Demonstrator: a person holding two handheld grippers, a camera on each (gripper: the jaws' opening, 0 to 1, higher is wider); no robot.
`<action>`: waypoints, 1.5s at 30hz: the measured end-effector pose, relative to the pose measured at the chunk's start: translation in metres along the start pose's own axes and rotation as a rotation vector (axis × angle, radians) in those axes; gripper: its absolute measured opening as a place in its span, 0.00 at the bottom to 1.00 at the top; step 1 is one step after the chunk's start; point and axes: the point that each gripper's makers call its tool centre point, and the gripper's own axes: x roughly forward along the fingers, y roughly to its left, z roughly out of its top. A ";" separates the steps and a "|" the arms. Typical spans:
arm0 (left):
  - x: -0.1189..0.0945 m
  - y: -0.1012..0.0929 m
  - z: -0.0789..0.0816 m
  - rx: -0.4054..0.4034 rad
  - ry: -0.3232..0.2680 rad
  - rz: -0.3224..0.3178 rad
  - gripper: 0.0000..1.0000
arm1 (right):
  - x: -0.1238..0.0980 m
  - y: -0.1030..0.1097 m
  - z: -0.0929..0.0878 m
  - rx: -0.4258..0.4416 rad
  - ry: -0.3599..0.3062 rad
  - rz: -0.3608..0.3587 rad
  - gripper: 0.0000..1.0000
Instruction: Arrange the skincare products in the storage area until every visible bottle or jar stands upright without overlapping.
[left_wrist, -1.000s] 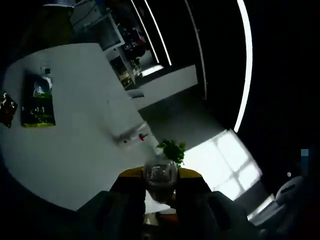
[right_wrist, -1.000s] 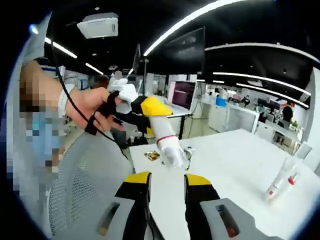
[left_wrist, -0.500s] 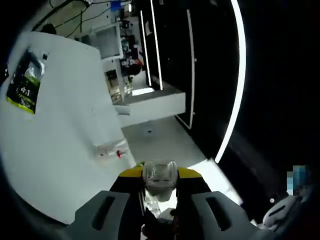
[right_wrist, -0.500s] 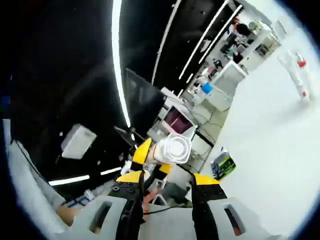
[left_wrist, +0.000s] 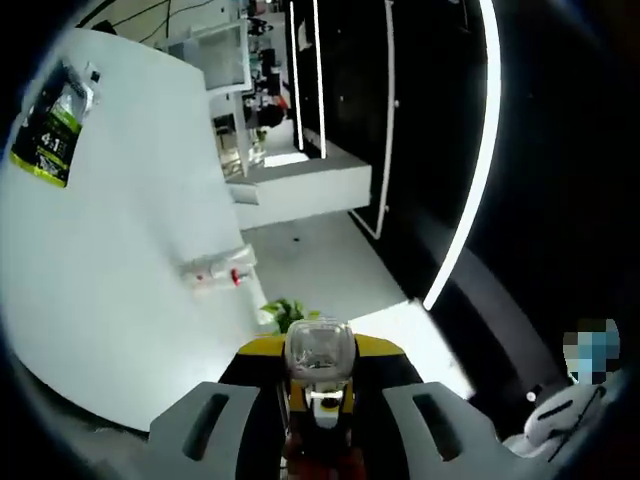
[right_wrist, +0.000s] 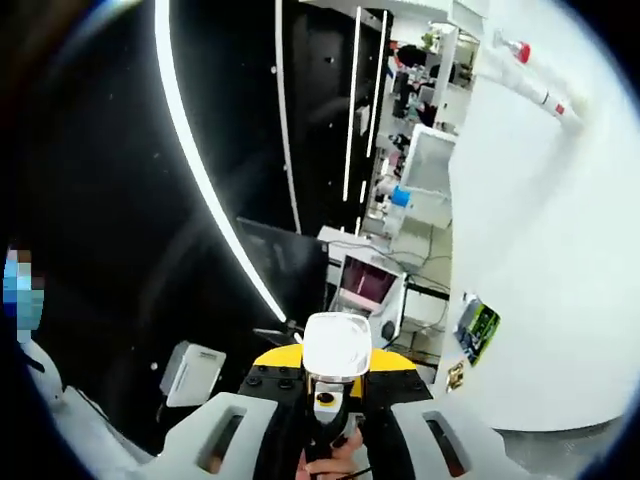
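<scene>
A skincare bottle with a white body and a clear cap (left_wrist: 320, 352) is up in the air, off the white table (left_wrist: 110, 310). My left gripper (left_wrist: 320, 378) is shut on it, and the clear cap points away from that camera. In the right gripper view the bottle's round white end (right_wrist: 337, 345) faces the camera, and my right gripper (right_wrist: 336, 378) has both yellow-tipped jaws pressed to its sides. Fingers of a hand (right_wrist: 330, 455) show below it. A slim tube with a red cap (left_wrist: 215, 274) (right_wrist: 530, 75) lies flat on the table.
A green packet (left_wrist: 45, 140) (right_wrist: 477, 328) lies flat on the table (right_wrist: 560, 250), with a small brown packet (right_wrist: 455, 376) beside it. A potted plant (left_wrist: 285, 312) sits past the table edge. Desks, shelves and monitors stand beyond under dark ceiling light strips.
My right jaws have narrowed from a wider gap onto the bottle's white end. Both cameras have rolled, so the table has swung in both views. The left grip is unchanged.
</scene>
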 end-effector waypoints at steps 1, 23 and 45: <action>0.000 -0.001 -0.005 -0.018 0.049 -0.017 0.19 | -0.001 0.001 0.002 -0.014 0.019 0.011 0.12; -0.009 -0.058 -0.111 -0.419 0.567 -0.214 0.25 | -0.045 0.047 -0.002 -0.084 0.525 0.335 0.12; 0.012 0.022 -0.085 0.226 0.502 0.169 0.20 | -0.028 -0.034 0.015 0.082 0.293 -0.086 0.19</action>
